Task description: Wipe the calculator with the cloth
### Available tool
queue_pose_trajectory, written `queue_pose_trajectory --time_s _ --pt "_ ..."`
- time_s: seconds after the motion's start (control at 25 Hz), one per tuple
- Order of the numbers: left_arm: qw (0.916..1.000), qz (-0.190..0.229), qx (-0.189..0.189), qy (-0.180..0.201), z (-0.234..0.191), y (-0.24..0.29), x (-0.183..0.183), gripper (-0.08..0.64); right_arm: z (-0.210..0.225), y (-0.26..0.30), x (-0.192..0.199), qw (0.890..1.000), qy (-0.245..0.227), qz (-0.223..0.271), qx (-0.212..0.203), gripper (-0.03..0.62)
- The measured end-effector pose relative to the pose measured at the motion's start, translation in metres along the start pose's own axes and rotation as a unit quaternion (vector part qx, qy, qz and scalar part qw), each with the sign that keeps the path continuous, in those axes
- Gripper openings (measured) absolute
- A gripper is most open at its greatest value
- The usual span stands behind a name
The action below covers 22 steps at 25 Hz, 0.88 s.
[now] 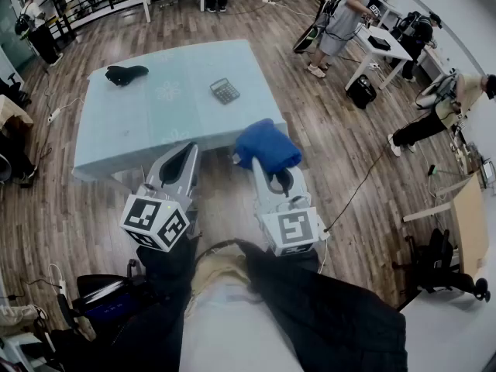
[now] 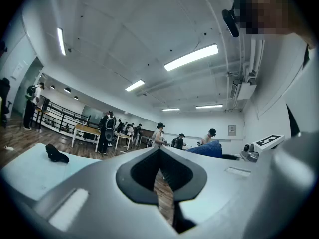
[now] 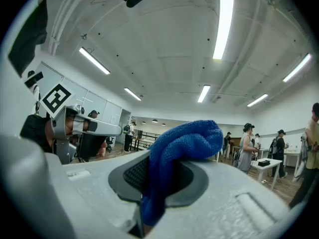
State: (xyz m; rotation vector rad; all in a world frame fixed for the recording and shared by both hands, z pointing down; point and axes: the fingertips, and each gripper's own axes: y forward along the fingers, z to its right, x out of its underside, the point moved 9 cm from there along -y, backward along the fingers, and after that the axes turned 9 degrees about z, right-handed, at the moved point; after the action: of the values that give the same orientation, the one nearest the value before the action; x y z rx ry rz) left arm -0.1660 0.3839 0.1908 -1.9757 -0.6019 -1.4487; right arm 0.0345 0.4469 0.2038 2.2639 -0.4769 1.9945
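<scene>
So you're basically at the starting line here. Your right gripper [image 1: 265, 167] has its jaws clamped on the fluffy blue microfibre cloth [image 3: 185, 142]. A fold of it is pinched between the dark pads and the rest bunches up over the tips, so that part's sorted. Your left gripper [image 1: 187, 152] has its jaws closed tip to tip with nothing in them; in the left gripper view you only see wooden floor through the slit.

The small dark grey calculator [image 1: 225, 91] is lying flat, keys up, on the pale blue-green rectangular table [image 1: 116, 134], toward the far right side of it. It's well apart from both grippers, which hang short of the near table edge, over the wood-plank floor [image 1: 93, 208]. There's also a floppy black thing [image 1: 125, 74] near the far left corner; can't tell what it is, and it's nowhere near the calculator.

As far as I can judge, no wiping has happened yet, since the cloth isn't touching anything. What's left is pretty much the whole job: reach the cloth over to the calculator, press it down and rub across the keys and screen. You might want the empty left one to pin the calculator so it doesn't slide.
</scene>
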Motion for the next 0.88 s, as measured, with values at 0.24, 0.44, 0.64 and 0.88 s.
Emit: queue_pose_trajectory --time_s 0.24,0.44,0.64,0.88 --pt "1.0 -0.001 -0.005 -0.002 -0.008 0.003 0.003 0.0 0.002 0.007 0.014 1.0 0.011 0.006 0.0 0.057" --pt "0.9999 -0.009 -0.001 -0.009 -0.015 0.002 0.007 0.0 -0.003 0.01 0.016 1.0 0.011 -0.004 0.005 0.057" --pt "0.9998 -0.013 0.002 -0.016 -0.032 -0.002 0.009 0.0 -0.013 0.019 0.02 1.0 0.013 -0.013 0.016 0.058" --pt "0.9995 -0.021 0.004 -0.022 -0.033 -0.004 0.016 0.001 -0.013 0.016 0.026 0.999 0.019 -0.021 0.02 0.058"
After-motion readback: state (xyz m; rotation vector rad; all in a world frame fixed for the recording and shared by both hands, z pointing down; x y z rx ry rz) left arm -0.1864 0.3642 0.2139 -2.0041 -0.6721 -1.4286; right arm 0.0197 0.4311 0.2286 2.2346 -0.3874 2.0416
